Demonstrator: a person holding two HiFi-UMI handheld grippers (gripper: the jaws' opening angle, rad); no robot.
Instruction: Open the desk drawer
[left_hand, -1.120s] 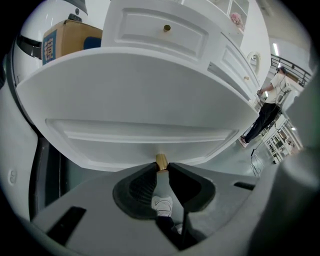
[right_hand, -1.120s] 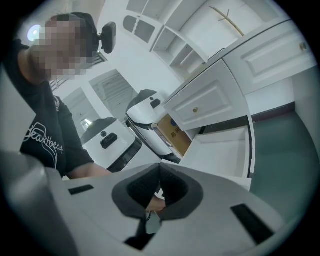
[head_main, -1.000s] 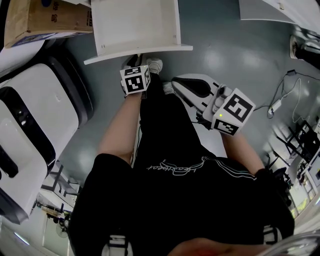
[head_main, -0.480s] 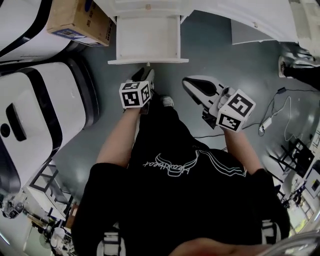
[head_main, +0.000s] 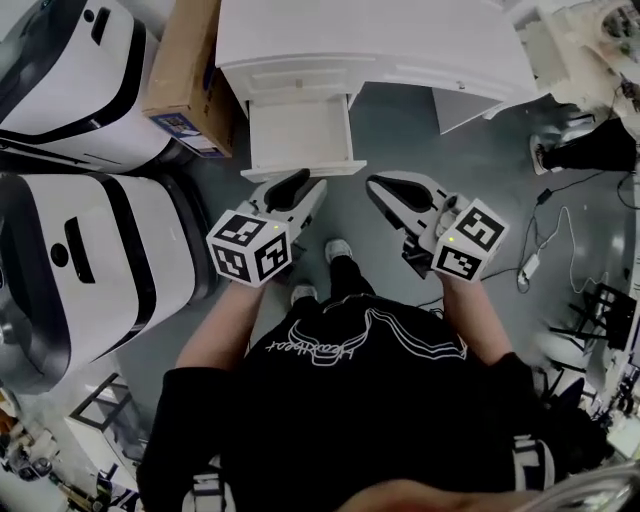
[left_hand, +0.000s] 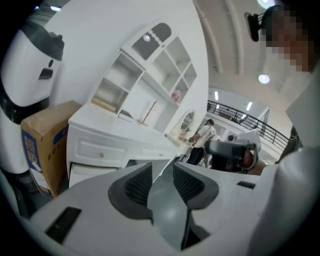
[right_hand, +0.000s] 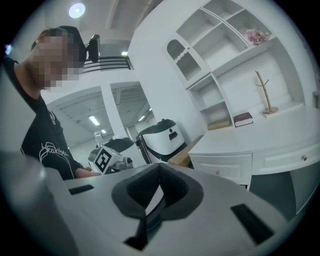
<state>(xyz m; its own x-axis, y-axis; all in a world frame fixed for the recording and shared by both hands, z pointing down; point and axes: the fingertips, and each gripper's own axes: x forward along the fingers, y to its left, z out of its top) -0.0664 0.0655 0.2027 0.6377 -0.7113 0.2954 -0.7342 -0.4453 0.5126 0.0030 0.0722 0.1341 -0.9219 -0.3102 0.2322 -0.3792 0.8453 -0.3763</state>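
Head view: the desk drawer (head_main: 300, 135) stands pulled out from the white desk (head_main: 400, 45), a cardboard box (head_main: 185, 75) against the desk's left side. The left gripper (head_main: 308, 182) and right gripper (head_main: 375, 185) are held side by side, near the drawer front and apart from it.

Left gripper view: the tongs gape, easing closed with nothing between them. Only here do shelves (left_hand: 145, 75) above the desk and a distant person (left_hand: 204, 135) appear.

Right gripper view: the jaw tips meet, clenched on nothing. A dark red book (right_hand: 243, 119) lies on a shelf, seen in no other view.
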